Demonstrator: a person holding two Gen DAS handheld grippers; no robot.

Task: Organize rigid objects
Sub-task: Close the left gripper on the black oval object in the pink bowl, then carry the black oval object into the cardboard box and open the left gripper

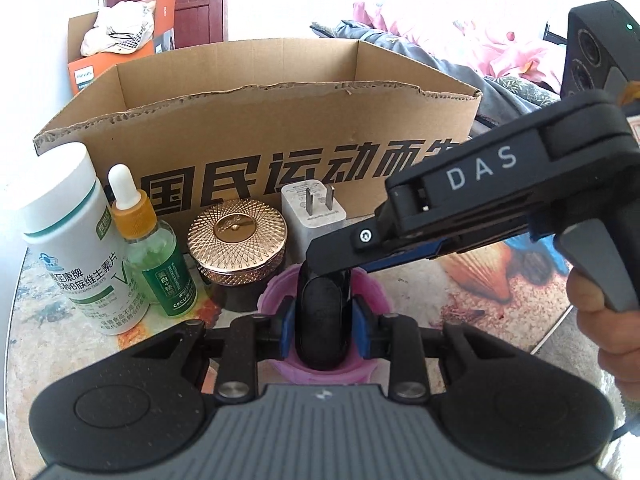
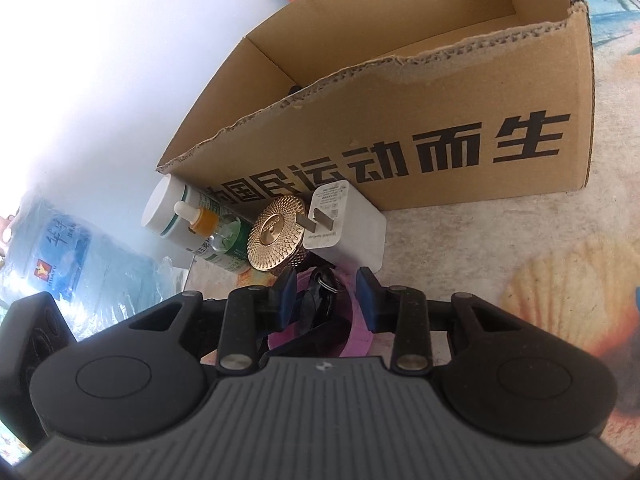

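Observation:
My left gripper (image 1: 323, 320) is shut on a black rounded object (image 1: 323, 320) that stands in a pink lid (image 1: 372, 292) on the table. My right gripper (image 2: 326, 300) is open above the same black object (image 2: 316, 304) and pink lid (image 2: 356, 332); its finger (image 1: 340, 248) reaches in from the right in the left wrist view. Behind stand a white charger plug (image 1: 314, 212), a gold-lidded jar (image 1: 237, 236), a green dropper bottle (image 1: 160, 256) and a white vitamin bottle (image 1: 68, 240), all in front of an open cardboard box (image 1: 280, 140).
The box (image 2: 400, 128) is open-topped with a torn front rim. An orange Philips box (image 1: 82, 74) with white cloth sits behind left. A water jug (image 2: 68, 256) stands off the table's left edge. The shell-patterned tabletop (image 2: 540, 280) extends right.

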